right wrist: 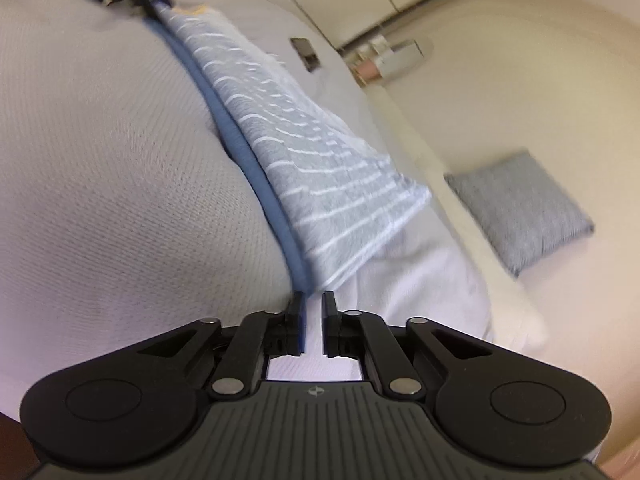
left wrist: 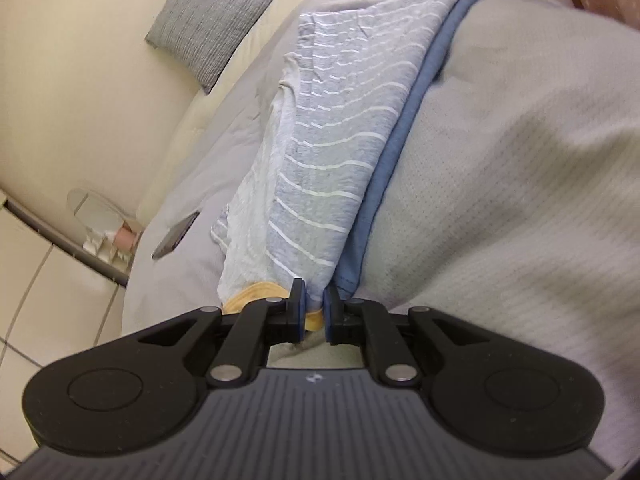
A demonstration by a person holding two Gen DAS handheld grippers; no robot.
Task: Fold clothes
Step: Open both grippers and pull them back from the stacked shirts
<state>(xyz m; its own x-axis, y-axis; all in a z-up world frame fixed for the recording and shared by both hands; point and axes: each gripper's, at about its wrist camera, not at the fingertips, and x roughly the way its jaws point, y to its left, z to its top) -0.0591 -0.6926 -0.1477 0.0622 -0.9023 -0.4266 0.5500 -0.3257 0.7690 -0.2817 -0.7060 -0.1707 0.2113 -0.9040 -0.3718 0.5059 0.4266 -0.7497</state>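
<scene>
Striped garment stretched taut above the bed cover, long axis running straight between the tools. Left gripper clamped on one end, right gripper pinching the opposite end; both equally near.

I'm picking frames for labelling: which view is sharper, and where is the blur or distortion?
Left wrist view: striped shirt fairly crisp, grey cloth at right softly smeared, tile lines bent by the fisheye. Right wrist view: softer overall, with the cushion and stripes motion-blurred; the wall curves strongly. Lighting is even, with no glare in either.
</scene>
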